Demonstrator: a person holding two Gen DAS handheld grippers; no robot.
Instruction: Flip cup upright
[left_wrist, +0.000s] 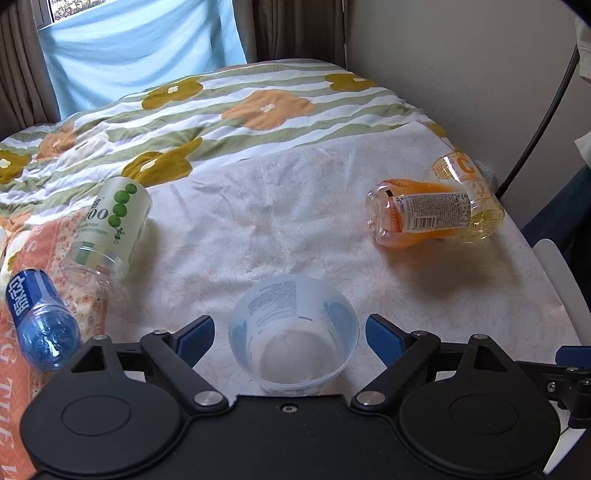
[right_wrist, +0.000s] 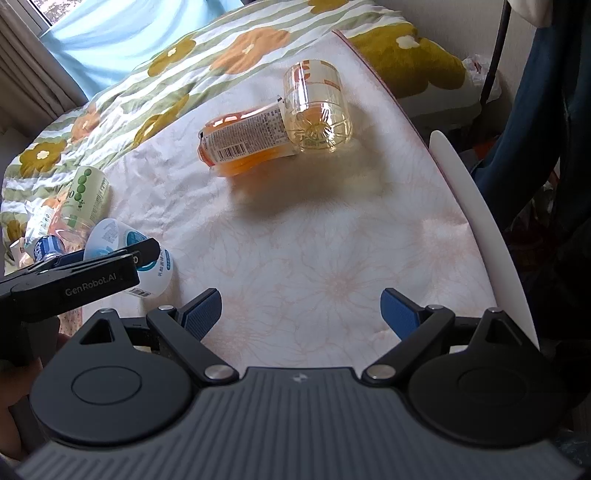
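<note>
Cup (left_wrist: 293, 334) sits between the fingers of my left tongs (left_wrist: 290, 338), at 6 o'clock in the left wrist view, its open mouth turned toward the camera so I look straight down onto its white bottom. Both blue pads (left_wrist: 195, 338) stand apart from the cup wall with a gap on each side, so the left tongs are spread and grip nothing. In the right wrist view the same cup (right_wrist: 147, 258) shows at 9 o'clock, tilted, with a left finger (right_wrist: 122, 254) crossing in front of it; I cannot tell from there whether it rests on the cloth (right_wrist: 314, 266) or hangs just above it. My right tongs (right_wrist: 301, 314) are spread wide over bare floral cloth at 6 o'clock, holding nothing. On the cloth at 2 o'clock in the left view an orange bottle (left_wrist: 410, 214) lies on its side, touching a clear yellow-printed cup (left_wrist: 469, 195) also on its side. At 9 o'clock a green-dotted bottle (left_wrist: 110, 225) lies tipped over, and a blue bottle (left_wrist: 40, 317) lies just beside it toward 8 o'clock. Behind, toward 12 o'clock, a flowered quilt (left_wrist: 229, 107) covers the bed, with a pale blue sheet (left_wrist: 144, 48) hung before the window.
</note>
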